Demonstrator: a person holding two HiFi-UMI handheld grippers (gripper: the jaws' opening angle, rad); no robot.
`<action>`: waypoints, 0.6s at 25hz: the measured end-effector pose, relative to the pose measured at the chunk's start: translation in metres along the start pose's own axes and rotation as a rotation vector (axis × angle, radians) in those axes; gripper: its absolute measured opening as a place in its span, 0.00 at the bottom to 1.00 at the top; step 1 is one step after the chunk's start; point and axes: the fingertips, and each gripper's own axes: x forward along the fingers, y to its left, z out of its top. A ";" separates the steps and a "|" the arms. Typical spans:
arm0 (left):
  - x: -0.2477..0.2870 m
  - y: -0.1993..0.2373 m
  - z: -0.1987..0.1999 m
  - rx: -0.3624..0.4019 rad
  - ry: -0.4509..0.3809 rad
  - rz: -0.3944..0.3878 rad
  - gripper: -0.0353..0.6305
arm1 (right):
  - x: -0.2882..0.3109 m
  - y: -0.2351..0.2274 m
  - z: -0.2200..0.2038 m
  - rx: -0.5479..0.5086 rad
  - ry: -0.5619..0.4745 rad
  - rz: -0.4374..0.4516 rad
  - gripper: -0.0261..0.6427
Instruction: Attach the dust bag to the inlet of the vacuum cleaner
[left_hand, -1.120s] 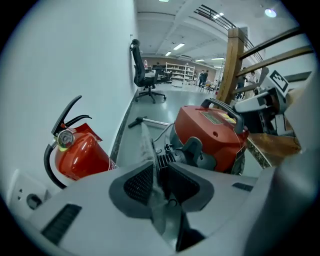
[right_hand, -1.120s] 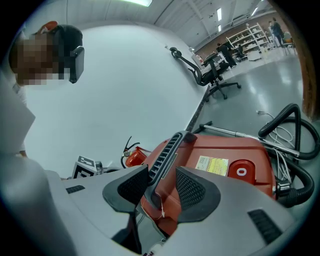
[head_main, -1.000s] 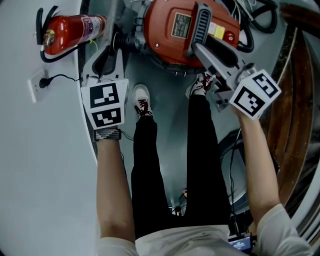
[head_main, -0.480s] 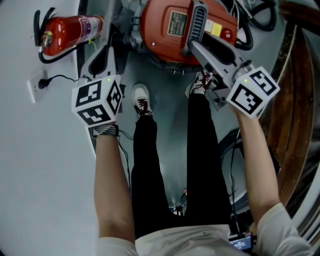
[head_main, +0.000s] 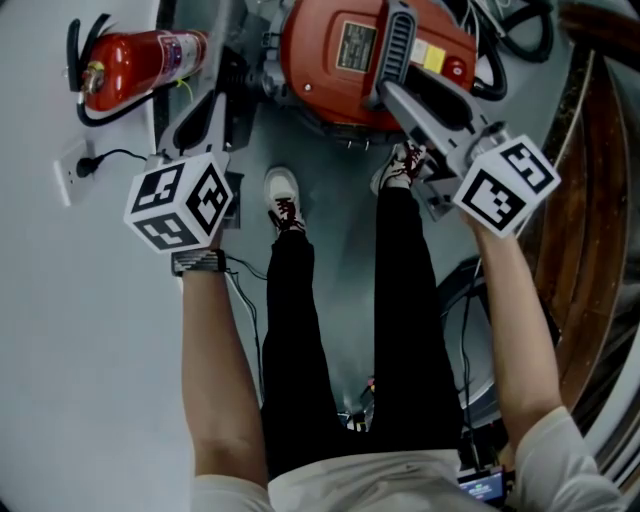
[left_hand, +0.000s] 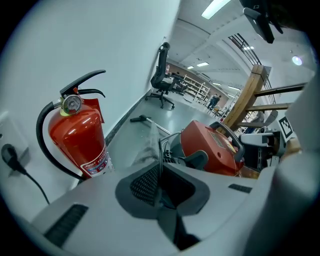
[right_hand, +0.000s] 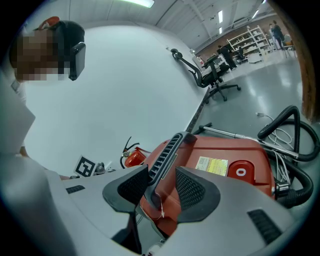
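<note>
Your left gripper (left_hand: 157, 170) has rolled since a second ago, its jaws just closing on one thin grey sheet (left_hand: 149, 142).
One fire extinguisher (head_main: 135, 62) stands left of the one red vacuum cleaner (head_main: 340, 90), with that gripper and its pinched sheet between them. At the vacuum cleaner's right, your right gripper (right_hand: 162, 172) holds its jaws apart astride the single black handle (right_hand: 167, 150).

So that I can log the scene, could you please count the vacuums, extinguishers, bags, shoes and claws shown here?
Vacuum: 1
Extinguisher: 1
Bag: 1
Shoes: 2
Claws: 2, left claw and right claw
Total: 7
</note>
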 end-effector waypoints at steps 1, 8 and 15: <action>0.000 0.000 0.000 0.000 0.003 -0.004 0.08 | 0.000 0.000 0.000 0.000 0.000 0.001 0.29; 0.002 -0.005 0.002 0.041 0.034 -0.021 0.09 | -0.001 0.000 0.001 -0.006 -0.012 -0.008 0.29; 0.003 -0.011 0.000 0.066 0.051 -0.033 0.09 | -0.001 0.000 0.000 -0.008 -0.013 -0.009 0.29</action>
